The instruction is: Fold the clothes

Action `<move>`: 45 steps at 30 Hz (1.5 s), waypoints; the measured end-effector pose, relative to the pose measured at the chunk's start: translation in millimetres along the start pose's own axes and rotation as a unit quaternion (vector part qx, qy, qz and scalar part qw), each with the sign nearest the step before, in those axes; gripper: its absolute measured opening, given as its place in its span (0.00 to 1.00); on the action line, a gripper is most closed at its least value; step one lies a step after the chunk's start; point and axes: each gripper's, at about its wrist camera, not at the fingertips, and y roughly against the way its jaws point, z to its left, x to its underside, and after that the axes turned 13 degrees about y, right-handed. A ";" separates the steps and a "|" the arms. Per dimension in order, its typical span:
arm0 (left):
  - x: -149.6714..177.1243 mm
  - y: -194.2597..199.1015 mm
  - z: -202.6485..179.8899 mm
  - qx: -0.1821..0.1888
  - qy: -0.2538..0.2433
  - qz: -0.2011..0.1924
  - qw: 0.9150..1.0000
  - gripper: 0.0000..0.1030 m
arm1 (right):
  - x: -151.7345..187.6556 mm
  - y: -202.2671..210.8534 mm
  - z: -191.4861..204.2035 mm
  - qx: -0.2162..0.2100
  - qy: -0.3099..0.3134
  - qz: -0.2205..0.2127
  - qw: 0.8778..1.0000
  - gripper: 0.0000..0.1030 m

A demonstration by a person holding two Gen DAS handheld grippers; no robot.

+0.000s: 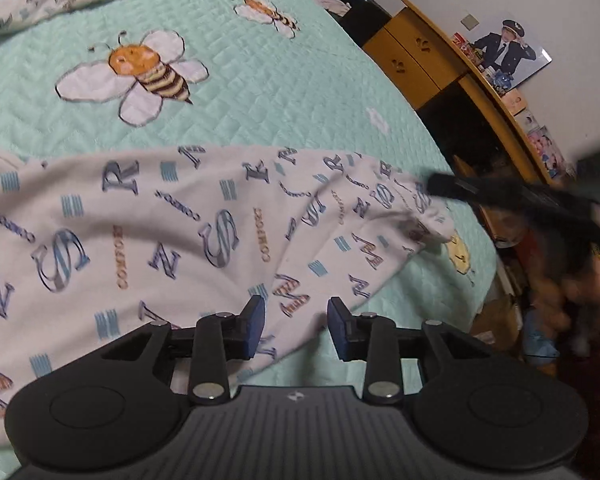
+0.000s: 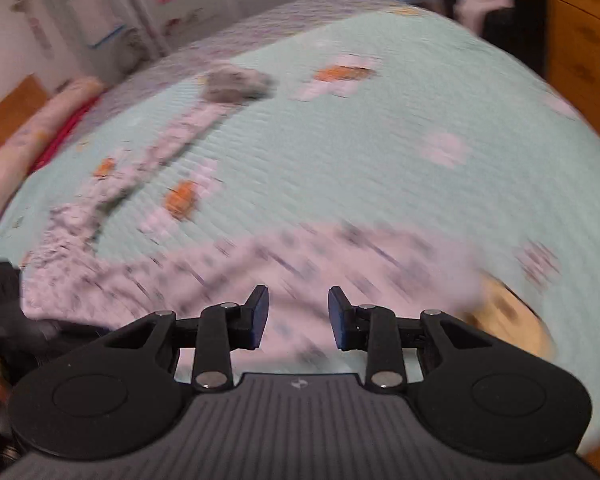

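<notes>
A white letter-printed cotton garment lies spread near the right edge of the mint quilted bee bedspread, open quilt beyond; left gripper and right gripper hover parted, empty

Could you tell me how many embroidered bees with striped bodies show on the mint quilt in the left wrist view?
2. One large orange-headed embroidered bee sits left of centre above the letter-printed white garment; a smaller bee lies farther back, near the top. The garment may hide others.

Soft printed cloth garment, quilted matt bedspread, wood cabinet.
</notes>
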 end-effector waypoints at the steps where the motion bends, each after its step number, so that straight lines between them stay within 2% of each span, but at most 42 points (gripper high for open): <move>1: 3.9 -0.6 -0.9 0.000 -0.001 0.005 1.000 0.36 | -10.6 -19.4 1.7 -0.005 0.004 0.015 1.000 0.32; 3: 6.7 1.4 0.7 0.005 -0.002 0.010 1.000 0.36 | -21.3 -47.6 2.3 0.002 0.007 0.041 0.999 0.32; 4: 8.1 2.5 1.5 0.008 -0.002 0.012 1.000 0.36 | -20.9 -56.0 1.4 -0.008 0.010 0.057 0.998 0.32; 7: 9.7 9.9 5.3 0.023 0.008 0.018 1.000 0.34 | 8.8 -51.8 -0.8 -0.039 0.001 0.107 0.993 0.32; 10: 2.3 28.8 -4.9 0.039 -0.013 -0.009 0.999 0.34 | 41.3 -30.2 4.6 -0.055 0.008 0.147 0.988 0.32; 12: -8.5 35.4 -16.3 0.026 -0.035 -0.041 0.998 0.35 | 50.1 -12.6 12.2 -0.043 0.017 0.154 0.987 0.32; 14: -23.1 30.7 -24.1 -0.007 -0.048 -0.072 0.996 0.36 | 43.8 -2.1 15.6 -0.047 0.012 0.125 0.991 0.33; 15: -31.7 24.3 -22.7 -0.024 -0.038 -0.080 0.996 0.36 | 34.5 -1.4 16.4 -0.048 0.006 0.103 0.993 0.33; 18: -45.0 -1.6 -10.6 -0.039 0.010 -0.051 0.998 0.33 | -3.5 -22.0 21.6 -0.049 0.010 0.048 0.998 0.30; 20: -43.9 -12.0 -5.3 -0.042 0.033 -0.029 0.998 0.32 | -17.9 -48.0 22.9 -0.046 0.007 0.053 0.998 0.11; 21: -39.0 -14.1 -3.8 -0.039 0.040 -0.017 0.998 0.32 | -24.4 -61.7 23.4 -0.044 0.005 0.058 0.997 0.11; 24: -18.5 -13.5 5.8 0.009 0.075 0.032 0.997 0.32 | -3.9 -76.4 28.4 -0.055 -0.001 0.106 0.993 0.11; 25: -11.7 -12.8 12.8 0.028 0.102 0.051 0.993 0.32 | 7.2 -77.4 31.2 -0.062 0.000 0.123 0.990 0.11; 27: 0.1 -8.8 22.4 0.060 0.124 0.076 0.988 0.32 | 5.9 -76.3 33.6 -0.069 -0.001 0.118 0.991 0.11; 29: 3.6 -2.5 22.5 0.070 0.123 0.086 0.986 0.32 | 1.4 -74.7 35.6 -0.076 -0.003 0.107 0.991 0.11; 31: 1.4 8.2 14.0 0.078 0.095 0.072 0.990 0.32 | -3.1 -73.1 37.6 -0.082 -0.005 0.096 0.992 0.14; 34: -14.2 32.4 4.4 0.068 0.068 -0.009 0.995 0.32 | -9.9 -70.7 40.7 -0.091 -0.008 0.080 0.993 0.14; 37: -34.0 37.6 12.9 0.012 0.068 -0.084 0.994 0.34 | -16.7 -68.3 43.7 -0.101 -0.012 0.064 0.993 0.14; 38: -38.3 29.9 19.2 -0.010 0.075 -0.078 0.994 0.33 | -19.0 -67.5 44.7 -0.104 -0.013 0.059 0.993 0.14; 39: -38.2 21.7 27.9 -0.023 0.099 -0.053 0.993 0.32 | -20.7 -76.8 45.4 -0.100 -0.014 0.064 0.993 0.14; 41: -24.8 14.6 38.2 0.029 0.125 0.002 0.992 0.32 | -7.5 -81.4 51.1 -0.096 -0.005 0.097 0.991 0.15; 43: -3.6 13.3 42.4 0.053 0.125 0.049 0.990 0.32 | 7.9 -83.2 57.3 -0.093 0.006 0.132 0.987 0.14; 45: 9.8 19.0 44.9 0.068 0.119 0.053 0.989 0.32 | 27.3 -62.4 63.7 -0.099 0.019 0.152 0.983 0.14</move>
